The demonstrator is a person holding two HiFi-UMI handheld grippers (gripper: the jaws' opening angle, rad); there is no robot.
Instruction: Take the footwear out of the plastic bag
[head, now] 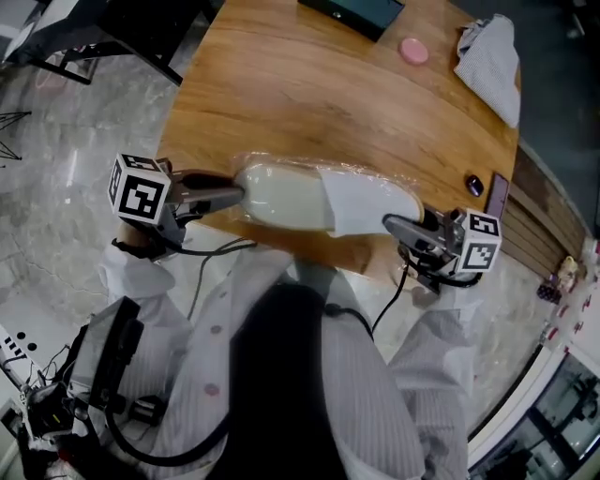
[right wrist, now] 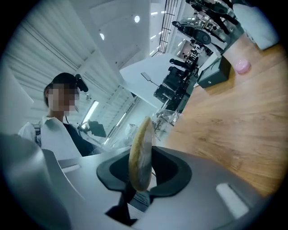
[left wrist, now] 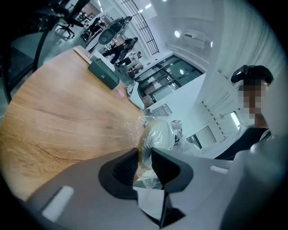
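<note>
A cream slipper (head: 281, 197) with a white strap lies in a clear plastic bag (head: 398, 183) along the near edge of the wooden table (head: 309, 94). My left gripper (head: 239, 195) comes in from the left, shut on the bag's end. In the left gripper view, crinkled film and the slipper's rim (left wrist: 155, 132) sit between the pads of my left gripper (left wrist: 144, 164). My right gripper (head: 392, 223) is shut on the slipper's other end. In the right gripper view the slipper's sole edge (right wrist: 140, 152) stands upright in my right gripper (right wrist: 141, 168).
At the table's far side are a dark green box (head: 356, 11), a pink round thing (head: 412, 50) and a crumpled grey cloth (head: 492, 56). A small black object (head: 474, 185) and a phone (head: 497, 194) lie near the right edge. The person's white coat fills the foreground.
</note>
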